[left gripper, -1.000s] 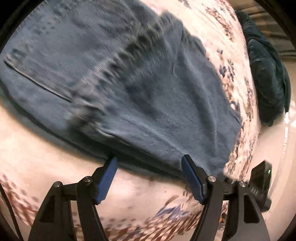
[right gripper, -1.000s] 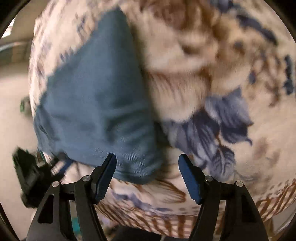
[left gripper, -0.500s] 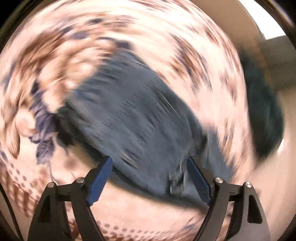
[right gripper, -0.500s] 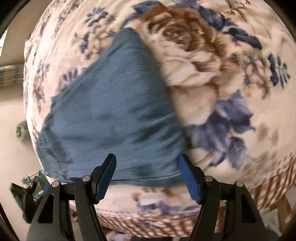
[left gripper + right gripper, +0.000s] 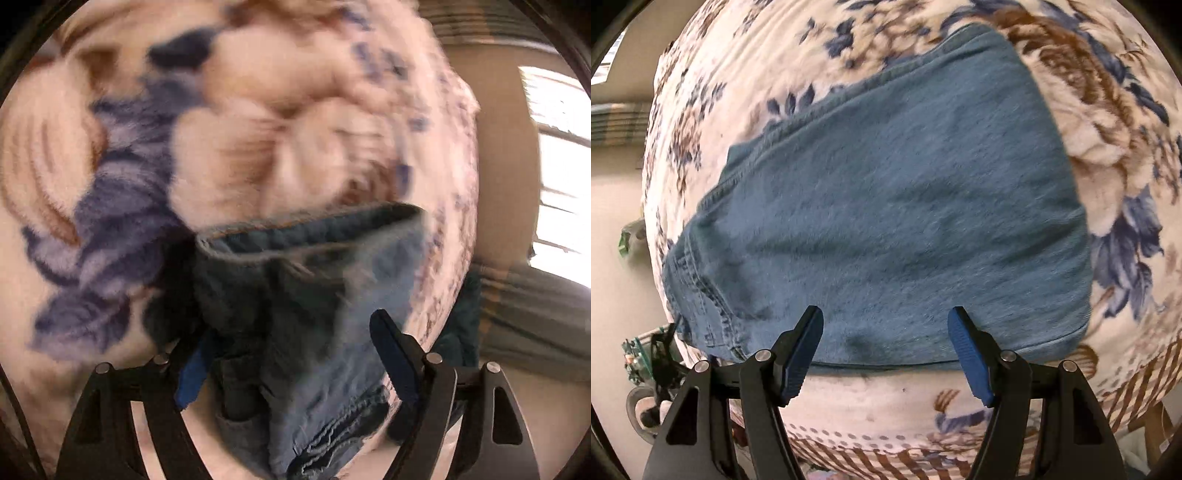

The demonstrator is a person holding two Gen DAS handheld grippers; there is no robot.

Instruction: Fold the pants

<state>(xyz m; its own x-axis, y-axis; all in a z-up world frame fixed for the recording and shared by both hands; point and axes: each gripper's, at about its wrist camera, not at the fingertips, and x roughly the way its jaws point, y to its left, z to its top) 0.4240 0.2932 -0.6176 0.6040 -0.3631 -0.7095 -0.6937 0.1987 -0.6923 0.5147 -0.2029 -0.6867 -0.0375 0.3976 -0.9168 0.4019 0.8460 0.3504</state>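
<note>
**Denim on the flowered cover, both tools spread**

Blue denim pants, folded into a broad flat slab, lay across a plush blanket printed with brown roses and blue leaves. Near edge straight, stitched seams bunched at the lower left corner. No writing legible on cloth or cover.

Right gripper hung over that near edge, blue pads spread wide, nothing pinched, denim showing past the gap.

Seen very blurred from the left wrist: a hemmed band of the pants lay open towards the lens, with darker folds beneath it. Left gripper held wide apart, jaws just eased a little closer, denim bunched between them. One pad half hidden behind a dark fold, the other beside the paler cloth; no clamping seen.

Further out: a dark green cloth beyond the blanket's edge, a bright window at the right, pale floor left of the bed.
</note>
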